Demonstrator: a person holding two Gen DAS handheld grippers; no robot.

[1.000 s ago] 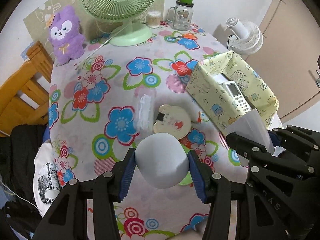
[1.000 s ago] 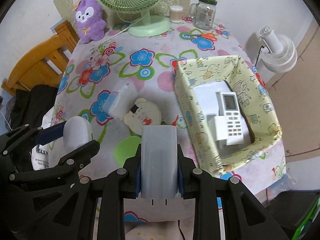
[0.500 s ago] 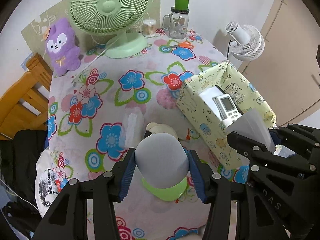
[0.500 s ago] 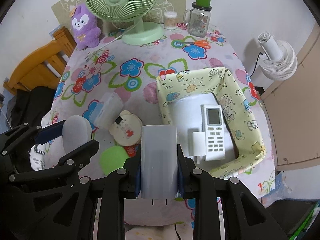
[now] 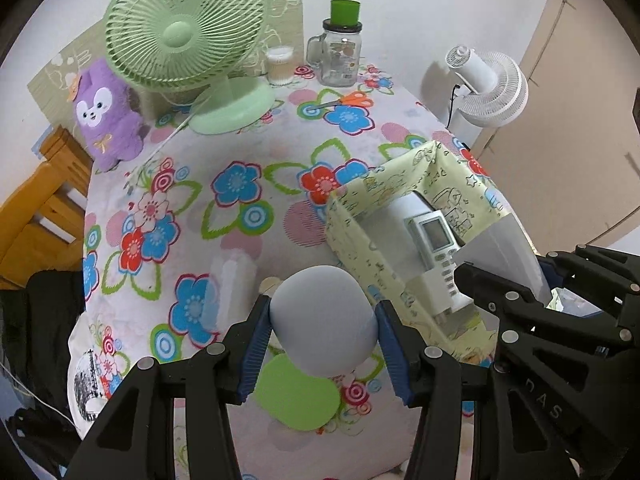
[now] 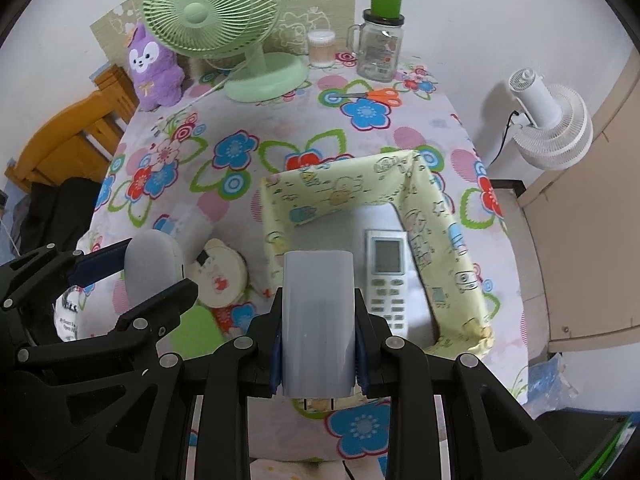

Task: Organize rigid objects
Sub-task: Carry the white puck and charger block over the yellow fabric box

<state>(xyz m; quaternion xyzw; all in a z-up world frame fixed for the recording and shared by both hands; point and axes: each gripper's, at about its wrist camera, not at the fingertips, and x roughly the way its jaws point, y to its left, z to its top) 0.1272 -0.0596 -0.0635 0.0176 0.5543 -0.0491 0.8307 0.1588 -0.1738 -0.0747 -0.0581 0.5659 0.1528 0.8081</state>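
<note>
My left tongs point(image 5: 324, 334) pinch a rounded grey egg-shaped thing point(image 5: 324, 320), held above the near part of the floral counter point(image 5: 240, 152), over a green disc point(image 5: 298, 398). My right tongs point(image 6: 318, 354) pinch a pale translucent box point(image 6: 318, 320) just above the near wall of the yellow fabric bin point(image 6: 340, 192). Inside the bin lies a white remote point(image 6: 387, 276). Left of the bin on the counter sit a round bear-face tin point(image 6: 222, 276) and a clear case point(image 6: 196, 232). Far side: green fan point(image 6: 212, 20), purple plush point(image 6: 154, 68), jar with green lid point(image 6: 380, 40), orange-handled scissors point(image 6: 372, 98).
</note>
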